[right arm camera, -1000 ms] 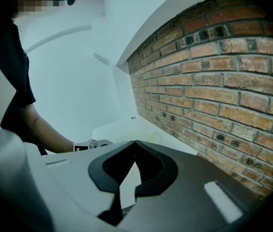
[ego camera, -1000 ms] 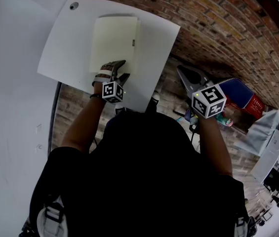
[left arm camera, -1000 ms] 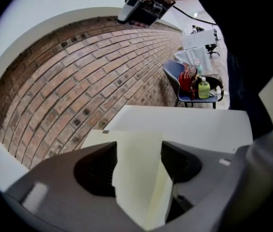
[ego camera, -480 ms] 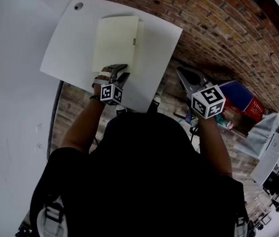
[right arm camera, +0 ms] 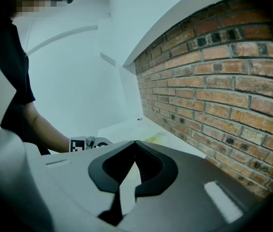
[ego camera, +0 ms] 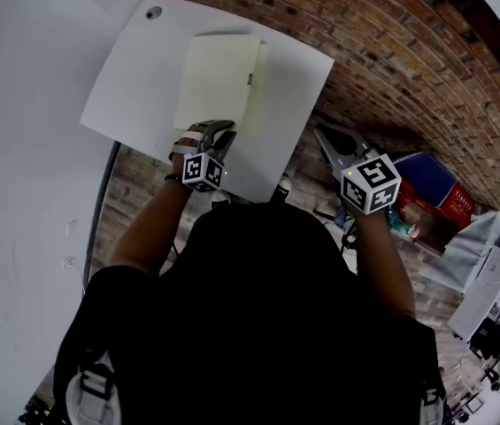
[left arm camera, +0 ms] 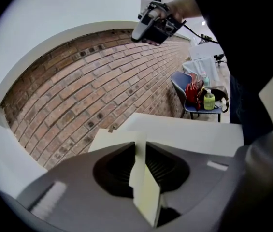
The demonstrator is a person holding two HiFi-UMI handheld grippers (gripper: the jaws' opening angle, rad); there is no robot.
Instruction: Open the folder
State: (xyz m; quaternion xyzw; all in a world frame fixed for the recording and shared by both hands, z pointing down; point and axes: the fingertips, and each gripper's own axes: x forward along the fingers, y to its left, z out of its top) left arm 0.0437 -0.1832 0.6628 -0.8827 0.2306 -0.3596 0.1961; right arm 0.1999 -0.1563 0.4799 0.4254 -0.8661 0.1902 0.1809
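Two tools: left hand-held gripper (ego camera: 220,129), jaws just been closing, pinches the near edge of the pale yellow card folder (ego camera: 219,73) on the white surface (ego camera: 130,91); right hand-held gripper (right arm camera: 135,144) is shut, empty.

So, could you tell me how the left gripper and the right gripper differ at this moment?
The left gripper has just been closing its jaws and now pinches the near edge of the folder; the right gripper is shut on nothing. The left gripper is over the table; the right gripper is held beside it. Both are shut.
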